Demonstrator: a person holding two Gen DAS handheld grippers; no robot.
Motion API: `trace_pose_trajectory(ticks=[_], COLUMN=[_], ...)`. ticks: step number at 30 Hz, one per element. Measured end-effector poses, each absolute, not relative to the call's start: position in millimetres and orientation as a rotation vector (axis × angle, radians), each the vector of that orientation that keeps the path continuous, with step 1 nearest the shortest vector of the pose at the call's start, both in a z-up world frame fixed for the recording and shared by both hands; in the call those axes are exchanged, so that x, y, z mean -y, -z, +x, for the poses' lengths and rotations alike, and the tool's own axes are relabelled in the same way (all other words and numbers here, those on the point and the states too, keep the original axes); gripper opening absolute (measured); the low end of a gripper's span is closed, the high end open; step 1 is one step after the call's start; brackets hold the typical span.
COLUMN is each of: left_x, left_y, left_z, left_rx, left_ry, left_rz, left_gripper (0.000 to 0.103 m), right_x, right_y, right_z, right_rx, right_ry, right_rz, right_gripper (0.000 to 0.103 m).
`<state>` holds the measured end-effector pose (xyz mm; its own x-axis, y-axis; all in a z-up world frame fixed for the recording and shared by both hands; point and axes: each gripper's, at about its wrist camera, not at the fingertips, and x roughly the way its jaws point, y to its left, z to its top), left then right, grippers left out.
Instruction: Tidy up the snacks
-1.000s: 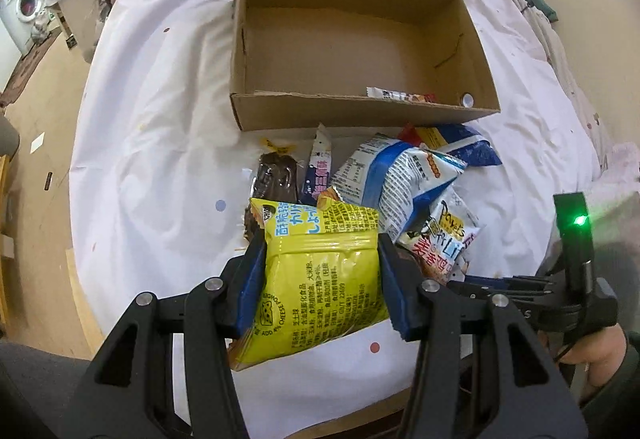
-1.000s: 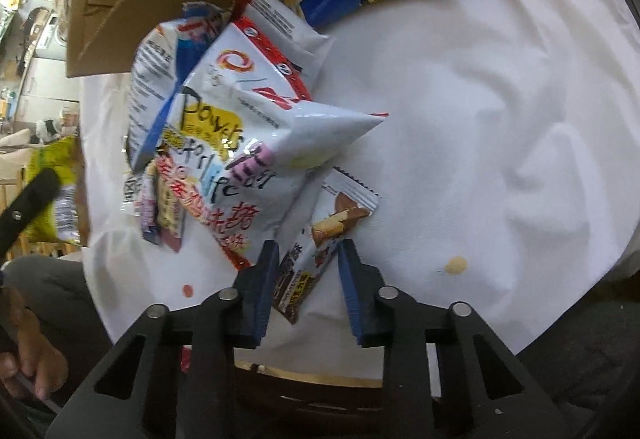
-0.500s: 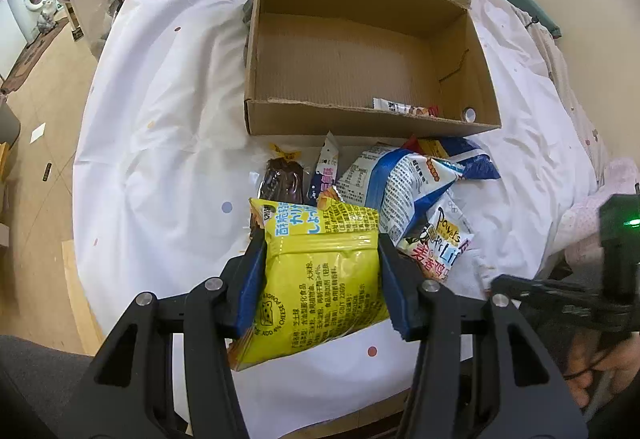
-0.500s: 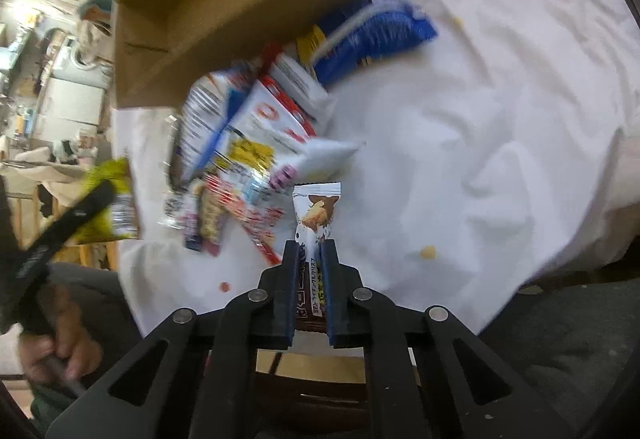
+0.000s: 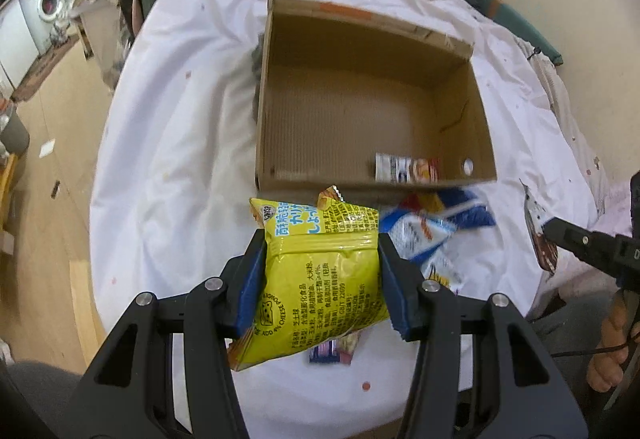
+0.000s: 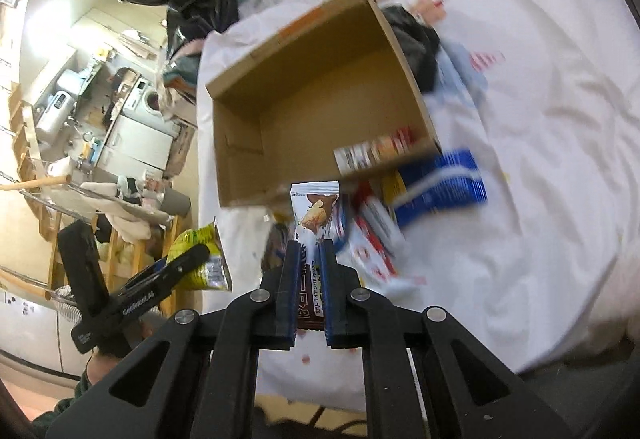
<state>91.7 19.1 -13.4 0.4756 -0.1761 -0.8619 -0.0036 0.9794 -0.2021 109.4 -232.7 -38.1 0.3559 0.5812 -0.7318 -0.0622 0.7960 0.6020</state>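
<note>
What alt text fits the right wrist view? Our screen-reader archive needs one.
The right hand-held gripper is shut on a brown chocolate snack bar, held above a white cloth. Ahead lies an open cardboard box with one packet inside and loose snack bags beside it. At left, the left hand-held gripper grips a yellow bag.

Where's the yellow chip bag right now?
The yellow chip bag is clamped in the left claw, low in the left wrist view, just short of the cardboard box's near wall, with the loose snack pile to its right.
</note>
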Motion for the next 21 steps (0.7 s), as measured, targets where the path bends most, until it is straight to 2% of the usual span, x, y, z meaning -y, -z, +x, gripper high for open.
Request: trace_pose_trajectory(ticks=[6,13,19,21], left_x=[-15.9,-9.2,-1.9,-2.5], left_y=[-5.3,-9.7,5.6,12.6], left_z=[127.1,177.6,199.1,196.4], left_rx=[-1.024,-0.977,-0.962,-0.966], left_ry=[0.099,0.097,0.13,0.143], left_rz=[-0.147,-0.109,-0.106,-0.103], left_gripper=[0.048,0.049,0.049,0.049], right_x=[217.8,205.1,209.1,212.6], right_y=[18.4,20.5,54.0,64.6], right_z=[151.5,201.2,219.4,216.7], right_rx=[-1.07,-0.988,-1.037,-1.099], right_ry=[-0.464,-0.474,-0.472,-0.47], right_rz=[0.483,0.469,0.512,0.503], right_gripper=[0.009,0.008,0.008,0.012])
